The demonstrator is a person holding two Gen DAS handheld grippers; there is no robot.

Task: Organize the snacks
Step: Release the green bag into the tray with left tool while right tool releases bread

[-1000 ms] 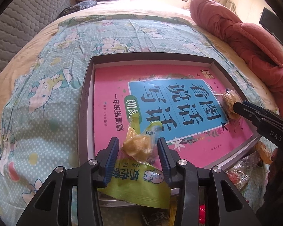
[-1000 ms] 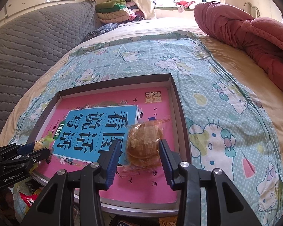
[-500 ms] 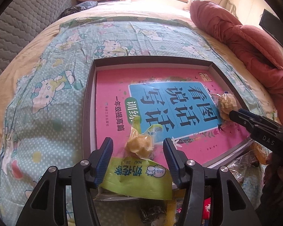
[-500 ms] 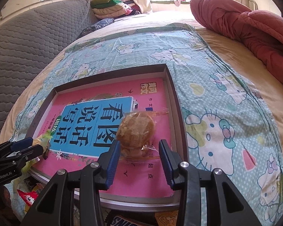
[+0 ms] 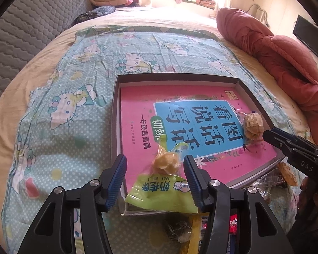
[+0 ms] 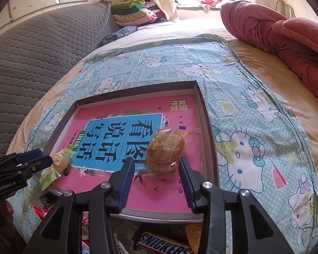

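A shallow dark box on the bed holds a pink book. A green-wrapped yellow snack lies on the book's near edge, its wrapper hanging over the box wall. My left gripper stands open around it, with neither pad touching. A clear-wrapped stack of round cookies stands tilted on the book near the box's right wall. My right gripper is shut on its lower part. In the left wrist view the cookies sit at the right gripper's tip.
Loose snacks lie piled before the box's near edge, among them a Snickers bar and red and yellow wrappers. A red quilt is bunched at the right. A grey quilted headboard rises at the left. A cartoon-print sheet surrounds the box.
My left gripper's jaws have widened and drawn back and up from the green snack, which stays on the book. In my right gripper the cookie pack has tipped up on edge.
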